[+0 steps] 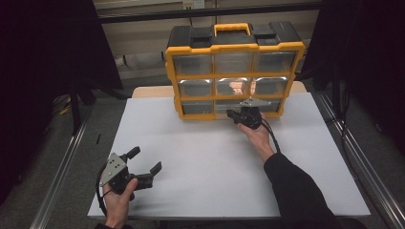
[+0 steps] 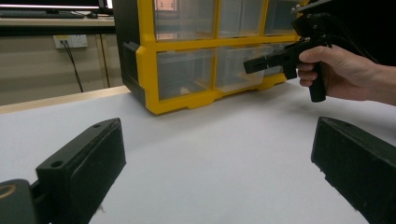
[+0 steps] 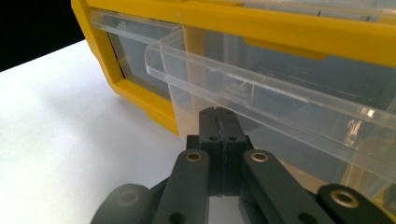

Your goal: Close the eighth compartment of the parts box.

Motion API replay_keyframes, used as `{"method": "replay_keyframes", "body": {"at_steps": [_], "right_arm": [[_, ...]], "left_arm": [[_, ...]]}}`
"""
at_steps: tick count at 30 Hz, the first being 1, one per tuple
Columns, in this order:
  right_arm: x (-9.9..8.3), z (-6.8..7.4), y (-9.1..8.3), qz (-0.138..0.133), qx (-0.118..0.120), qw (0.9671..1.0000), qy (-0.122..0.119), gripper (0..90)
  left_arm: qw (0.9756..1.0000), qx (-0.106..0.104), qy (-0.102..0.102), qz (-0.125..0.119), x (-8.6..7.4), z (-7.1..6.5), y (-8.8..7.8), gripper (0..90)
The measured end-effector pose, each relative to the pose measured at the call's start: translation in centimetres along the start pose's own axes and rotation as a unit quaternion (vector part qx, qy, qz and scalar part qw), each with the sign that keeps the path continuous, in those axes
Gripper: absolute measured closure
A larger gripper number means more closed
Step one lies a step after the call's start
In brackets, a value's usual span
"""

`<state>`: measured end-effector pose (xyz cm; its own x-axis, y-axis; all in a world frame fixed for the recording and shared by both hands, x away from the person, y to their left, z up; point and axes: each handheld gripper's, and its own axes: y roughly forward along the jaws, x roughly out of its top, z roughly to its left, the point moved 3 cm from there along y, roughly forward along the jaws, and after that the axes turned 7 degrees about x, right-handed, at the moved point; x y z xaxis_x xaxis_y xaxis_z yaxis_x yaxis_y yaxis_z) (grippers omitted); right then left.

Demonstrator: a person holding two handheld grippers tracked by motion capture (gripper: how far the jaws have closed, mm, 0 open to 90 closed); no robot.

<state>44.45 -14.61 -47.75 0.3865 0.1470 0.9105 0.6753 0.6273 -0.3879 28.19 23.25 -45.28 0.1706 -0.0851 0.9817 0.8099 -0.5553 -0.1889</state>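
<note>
My right gripper has its jaws pressed flat together, nothing between them, and their tips sit right at the front of a clear plastic drawer in the bottom row of the yellow-and-black organizer case. From the right gripper view, that drawer stands pulled out a little from its yellow frame, its transparent lip running slantwise just above and beyond my closed tips; whether the tips actually touch its face I cannot tell. To the left of the jaws the yellow corner of the case meets the white table.

In the high view the right gripper is held level against the lower middle of the case, which stands upright at the far edge of the table with its handle on top, three rows of three clear drawers facing me.

My left gripper sits well back from the case, near the table's front left edge, jaws spread wide with only bare white surface between them. Looking along those jaws, the case lies ahead and the right gripper ahead to their right.
</note>
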Motion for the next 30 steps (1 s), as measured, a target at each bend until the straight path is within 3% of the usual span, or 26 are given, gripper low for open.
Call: {"method": "replay_keyframes", "body": {"at_steps": [30], "right_arm": [[0.40, -0.53, 0.55, 0.002, -0.010, 0.9999, 0.002, 90.0]], "left_arm": [[1.0000, 0.002, -0.002, -0.001, -0.01, -0.01, -0.02, 2.7]]}}
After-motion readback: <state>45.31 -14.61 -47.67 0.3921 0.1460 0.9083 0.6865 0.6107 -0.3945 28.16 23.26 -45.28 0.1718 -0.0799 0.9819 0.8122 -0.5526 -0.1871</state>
